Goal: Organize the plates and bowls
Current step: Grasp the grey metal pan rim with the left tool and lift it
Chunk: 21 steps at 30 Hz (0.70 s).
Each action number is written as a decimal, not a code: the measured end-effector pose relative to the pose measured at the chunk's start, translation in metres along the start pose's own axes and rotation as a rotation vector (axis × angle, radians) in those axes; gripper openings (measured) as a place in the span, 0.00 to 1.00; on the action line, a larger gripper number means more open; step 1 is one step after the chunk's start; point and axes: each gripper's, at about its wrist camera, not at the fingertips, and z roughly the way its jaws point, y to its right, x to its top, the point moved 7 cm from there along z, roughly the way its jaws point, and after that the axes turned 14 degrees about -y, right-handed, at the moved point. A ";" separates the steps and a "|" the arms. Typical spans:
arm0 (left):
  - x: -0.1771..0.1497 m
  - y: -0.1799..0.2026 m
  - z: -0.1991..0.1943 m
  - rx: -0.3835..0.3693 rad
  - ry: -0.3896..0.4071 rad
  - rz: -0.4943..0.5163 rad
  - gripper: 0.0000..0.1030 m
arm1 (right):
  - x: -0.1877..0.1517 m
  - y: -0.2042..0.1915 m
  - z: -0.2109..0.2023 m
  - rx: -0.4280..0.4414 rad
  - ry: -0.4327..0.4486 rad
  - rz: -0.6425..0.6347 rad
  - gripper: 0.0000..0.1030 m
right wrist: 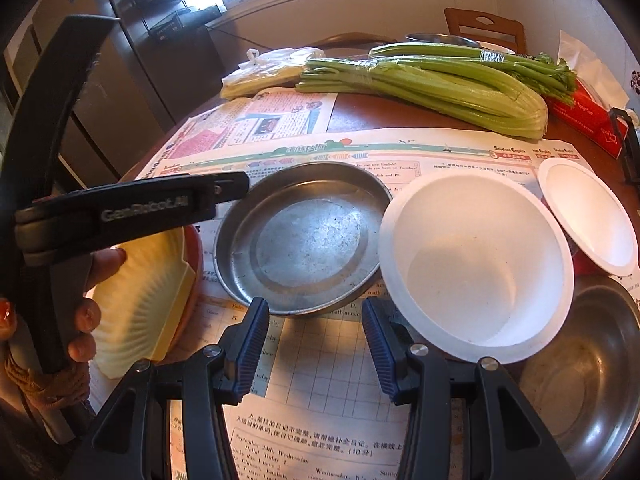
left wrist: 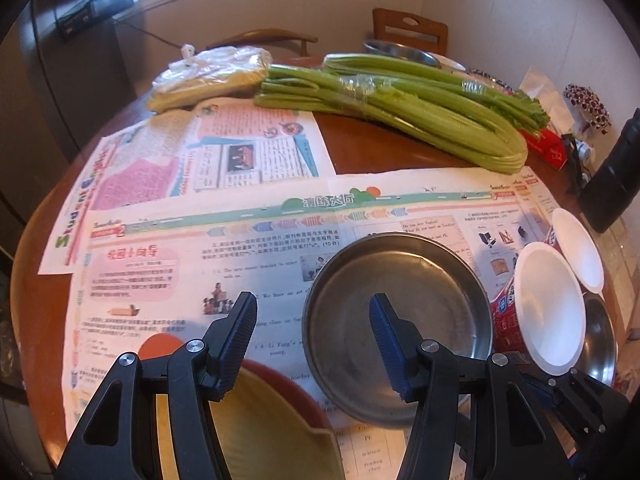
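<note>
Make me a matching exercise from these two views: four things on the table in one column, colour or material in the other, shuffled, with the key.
Things:
1. plate
2. celery
3. large bowl
4. tissue box

Descriptions:
A. red
B. white inside
C. dull grey metal
D. green

Pairs: 1-C, 2-D, 3-B, 4-A

A dull grey round metal plate [right wrist: 298,240] sits on pink-and-white printed newspaper sheets [left wrist: 248,248] with a green banner. To its left, a pale yellow ribbed plate [right wrist: 138,300] lies in a red-orange dish [right wrist: 195,264]. To its right, two white foam bowls [right wrist: 476,268], red-patterned outside. Far off lies green celery [right wrist: 432,84].
</note>
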 end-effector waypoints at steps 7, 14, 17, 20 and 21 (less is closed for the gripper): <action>0.006 0.000 0.015 0.017 -0.017 0.008 0.58 | 0.009 0.001 -0.005 -0.005 0.025 0.040 0.47; 0.010 -0.002 0.025 0.016 -0.034 0.014 0.58 | -0.002 -0.013 0.008 0.020 -0.039 0.045 0.47; 0.010 -0.004 0.030 0.001 -0.050 0.007 0.58 | 0.001 -0.008 0.011 0.008 -0.029 0.086 0.47; 0.010 -0.003 0.034 -0.015 -0.058 0.007 0.56 | 0.005 0.000 0.012 0.017 -0.021 0.132 0.47; 0.010 -0.002 0.036 -0.014 -0.060 0.010 0.55 | 0.007 0.002 0.013 0.016 -0.017 0.144 0.47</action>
